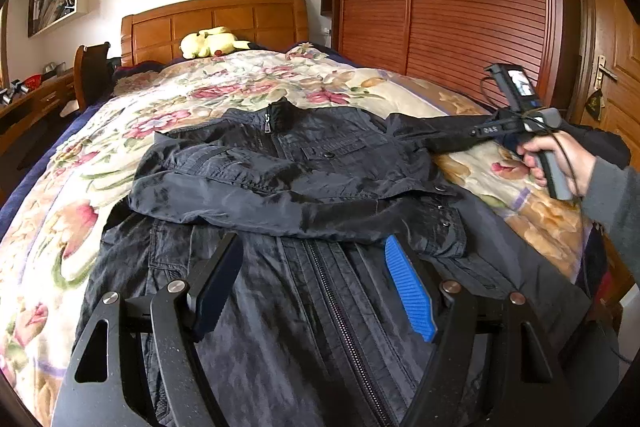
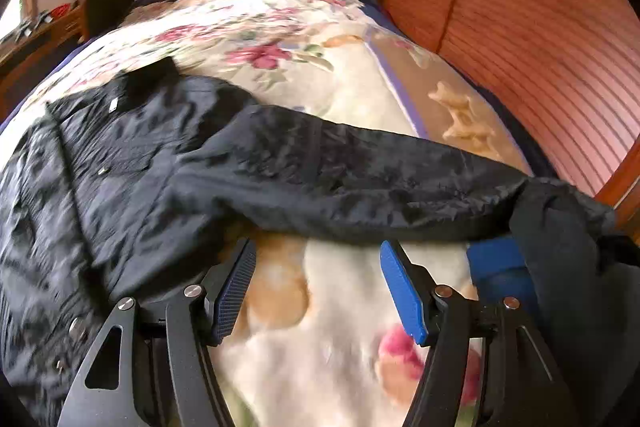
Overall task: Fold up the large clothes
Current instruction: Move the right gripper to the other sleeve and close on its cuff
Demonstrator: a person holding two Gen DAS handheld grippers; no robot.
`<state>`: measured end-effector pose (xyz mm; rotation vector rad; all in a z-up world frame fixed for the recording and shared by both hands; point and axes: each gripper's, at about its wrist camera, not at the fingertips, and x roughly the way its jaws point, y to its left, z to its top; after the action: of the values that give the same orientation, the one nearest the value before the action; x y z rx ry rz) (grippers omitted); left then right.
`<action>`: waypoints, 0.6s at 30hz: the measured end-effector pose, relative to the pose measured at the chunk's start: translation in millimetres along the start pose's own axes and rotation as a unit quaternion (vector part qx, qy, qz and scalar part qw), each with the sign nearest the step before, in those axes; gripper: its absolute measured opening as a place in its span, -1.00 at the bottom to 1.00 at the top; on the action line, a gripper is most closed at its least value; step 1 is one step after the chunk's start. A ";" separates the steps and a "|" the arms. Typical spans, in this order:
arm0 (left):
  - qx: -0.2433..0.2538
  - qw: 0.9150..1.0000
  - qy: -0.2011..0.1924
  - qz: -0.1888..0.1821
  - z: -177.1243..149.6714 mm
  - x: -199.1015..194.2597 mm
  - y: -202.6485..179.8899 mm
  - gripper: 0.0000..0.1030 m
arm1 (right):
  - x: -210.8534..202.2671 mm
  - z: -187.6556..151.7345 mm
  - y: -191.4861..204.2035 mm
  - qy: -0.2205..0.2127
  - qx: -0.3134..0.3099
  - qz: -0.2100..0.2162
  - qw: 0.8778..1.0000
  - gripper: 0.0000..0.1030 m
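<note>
Flowery blanket [image 1: 248, 87] covers the big bed, and a wooden headboard [image 1: 216, 23] stands at the far end with a yellow soft toy [image 1: 208, 43] in front of it. Tall brown wardrobe doors [image 1: 460, 7] fill the wall beside the bed.

On the blanket lies a dark jacket [image 1: 304, 163], zip side up. 1 sleeve [image 1: 248, 195] is folded across its chest. The other sleeve [image 2: 360, 175] stretches out sideways toward the wardrobe.

The left gripper [image 1: 316, 287] hangs over the lower front of the jacket. Its 2 fingers are wide apart, with nothing pinched between them.

The right gripper [image 2: 320, 287], held in a hand [image 1: 560, 159] with a grey cuff, is near the stretched-out sleeve. Its fingers are apart too, with only blanket showing between them.
</note>
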<state>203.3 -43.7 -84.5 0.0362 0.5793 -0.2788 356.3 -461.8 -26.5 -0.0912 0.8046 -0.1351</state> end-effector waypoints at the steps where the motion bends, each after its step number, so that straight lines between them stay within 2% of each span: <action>1: -0.001 1.000 0.001 -0.002 0.1 0.9 0.0 0.45 | 7.0 2.6 -3.8 0.002 0.009 -0.001 1.000 0.29; 8: 0.007 1.000 0.009 -0.002 0.0 6.9 -3.1 0.45 | 46.5 13.6 -21.4 0.014 0.081 0.002 0.997 0.29; 14: 0.010 1.000 0.017 -0.007 -2.5 8.9 -3.1 0.45 | 77.4 14.2 -25.1 0.048 0.097 -0.029 0.994 0.29; 18: 0.006 1.000 0.023 -0.008 -4.6 11.3 -0.3 0.45 | 96.4 7.8 -30.3 0.069 0.119 -0.023 0.990 0.32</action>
<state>209.8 -46.4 -94.5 0.0507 0.6244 -0.2975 425.4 -506.5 -85.7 0.1259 0.9187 -0.2819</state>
